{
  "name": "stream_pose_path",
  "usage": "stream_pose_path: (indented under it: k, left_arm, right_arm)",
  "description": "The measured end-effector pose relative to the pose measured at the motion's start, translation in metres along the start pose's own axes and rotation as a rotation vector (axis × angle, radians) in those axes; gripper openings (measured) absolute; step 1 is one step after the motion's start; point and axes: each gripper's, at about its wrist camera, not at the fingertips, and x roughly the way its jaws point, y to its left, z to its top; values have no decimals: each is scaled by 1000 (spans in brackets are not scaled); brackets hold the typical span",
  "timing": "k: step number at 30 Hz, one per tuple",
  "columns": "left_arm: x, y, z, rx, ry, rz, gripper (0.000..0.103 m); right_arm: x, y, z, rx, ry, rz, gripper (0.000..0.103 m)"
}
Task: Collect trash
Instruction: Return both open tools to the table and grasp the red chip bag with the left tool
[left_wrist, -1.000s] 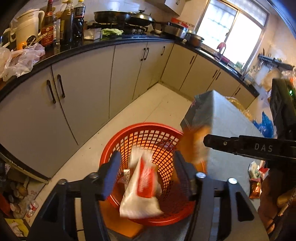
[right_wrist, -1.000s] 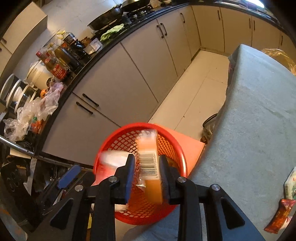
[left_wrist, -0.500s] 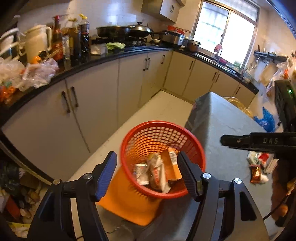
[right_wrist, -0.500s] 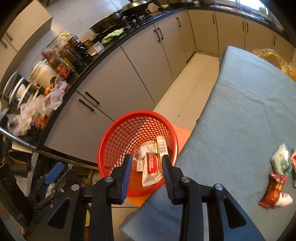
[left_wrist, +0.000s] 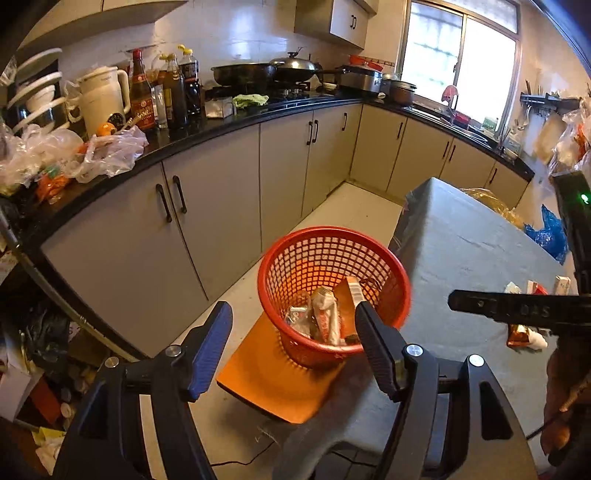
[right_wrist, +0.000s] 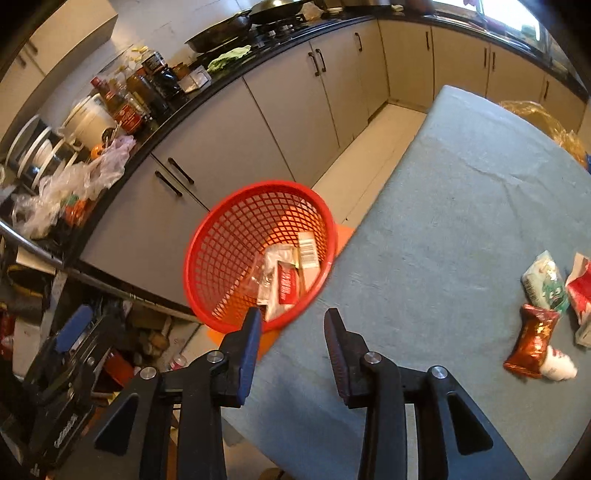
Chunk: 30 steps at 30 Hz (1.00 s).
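1. Both tongs are released and empty. The left tongs stand wide apart, with nothing between the jaws but the view down to the basket. The right tongs have just been opening, and nothing sits between them either.
2. The red basket stands on an orange board on the floor, just beside the corner of the bench. Several wrappers and a small carton already lie in its bottom.
3. More trash is on the bench, well apart from the basket: a red foil wrapper, a green-and-white packet near it, and a red-and-white wrapper at the picture's edge.
4. My judgement: the next step is to reach for those wrappers, so this load is done but the task is not.
5. Risks from here:
   - The foil wrapper lies flat and crinkly; jaws closing on a thin edge may slip off or only push it along the cloth.
   - The wrappers lie close together, so one grab may drag a neighbour off the bench.
   - The basket is light and sits at the bench corner; a passing knock could tip it off the board.
   - A light wrapper let go too high may drift past the rim.
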Motion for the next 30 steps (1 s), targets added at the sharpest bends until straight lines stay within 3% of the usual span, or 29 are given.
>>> stream_pose_path:
  k: [6,12,19,30]
  left_arm:
    - [-17,-24,-19,-16,8,22,68]
    - [-32,-59,-15,11,-16,6,69]
    - [-29,-115,-7,88,20,-130,70]
    - [32,-218,-12,153,231,-347,70]
  right_arm:
    - [-18,-10,-3,-41,-4,14,38]
    - [-49,-35,-7,-40,-40,25,38]
    - [-100,-111,-23,122,-132,-12,39]
    - [-178,-259,-91,449,-243,-138,42]
